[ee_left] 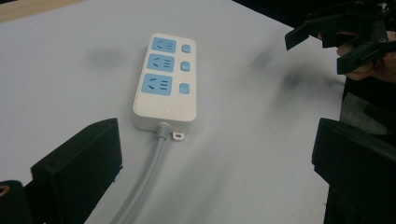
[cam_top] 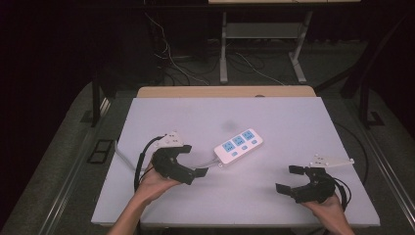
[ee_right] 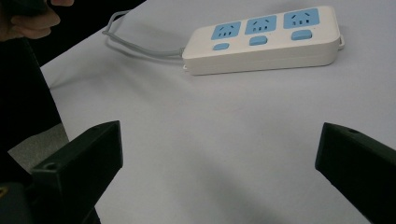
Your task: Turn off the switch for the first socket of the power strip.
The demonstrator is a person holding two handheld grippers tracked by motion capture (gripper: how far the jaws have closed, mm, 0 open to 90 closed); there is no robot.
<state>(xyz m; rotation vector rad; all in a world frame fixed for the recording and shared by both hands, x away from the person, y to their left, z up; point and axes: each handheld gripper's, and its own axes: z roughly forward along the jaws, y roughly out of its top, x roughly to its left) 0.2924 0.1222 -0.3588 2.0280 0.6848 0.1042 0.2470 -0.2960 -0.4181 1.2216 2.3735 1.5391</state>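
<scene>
Power strip (cam_top: pixel 238 145), white, three blue sockets each with a blue switch, lies flat near the middle of the worktop (cam_top: pixel 293 122), set on a diagonal. Grey cable (ee_left: pixel 149 177) leaves its end nearest the left gripper and runs off toward the left edge. Left gripper (cam_top: pixel 194 159) sits just beside that cable end, jaws spread wide, nothing between them; the strip shows ahead of the jaws in the left gripper view, not touched. Right gripper (cam_top: pixel 289 179) is near the front right corner, well apart from the strip, jaws also wide apart and empty. Each gripper is held in a hand at the front edge.
</scene>
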